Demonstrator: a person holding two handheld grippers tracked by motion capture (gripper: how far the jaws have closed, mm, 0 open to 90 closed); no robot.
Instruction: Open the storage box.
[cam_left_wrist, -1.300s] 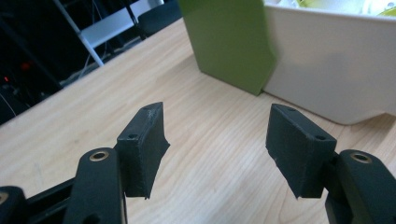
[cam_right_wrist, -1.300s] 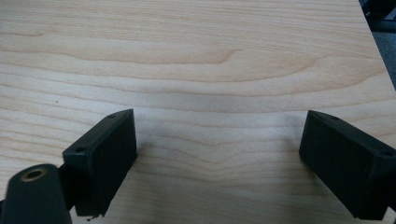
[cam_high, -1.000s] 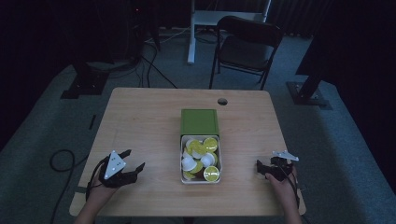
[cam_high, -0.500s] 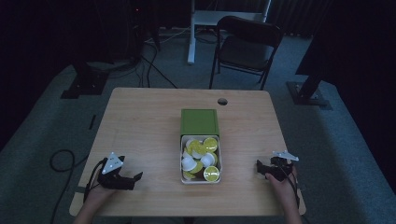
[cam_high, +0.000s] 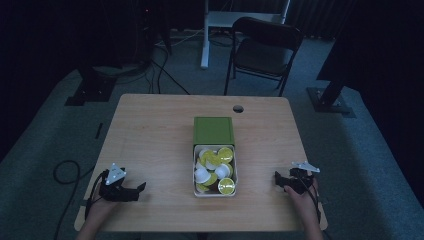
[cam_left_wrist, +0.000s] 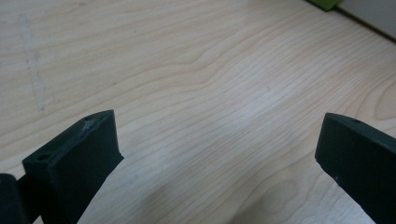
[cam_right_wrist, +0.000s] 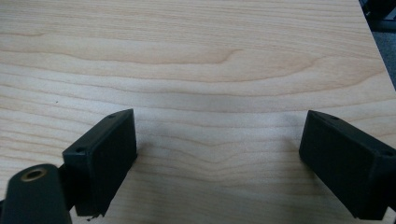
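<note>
At the desk's (cam_high: 150, 130) near left corner, the left tool (cam_high: 135, 191) rests low with its jaws, just opened, spread wide over bare wood and holding nothing. Centre desk, a white tray (cam_high: 234, 170) of yellow-lidded cups (cam_high: 226, 186) sits against a green box (cam_high: 213, 131), well apart from both tools. Near right, the right tool (cam_high: 278, 179) also stands apart and empty. The work looks barely begun: next, likely 1 tool must reach inward to the tray and line up on a single cup.
</note>
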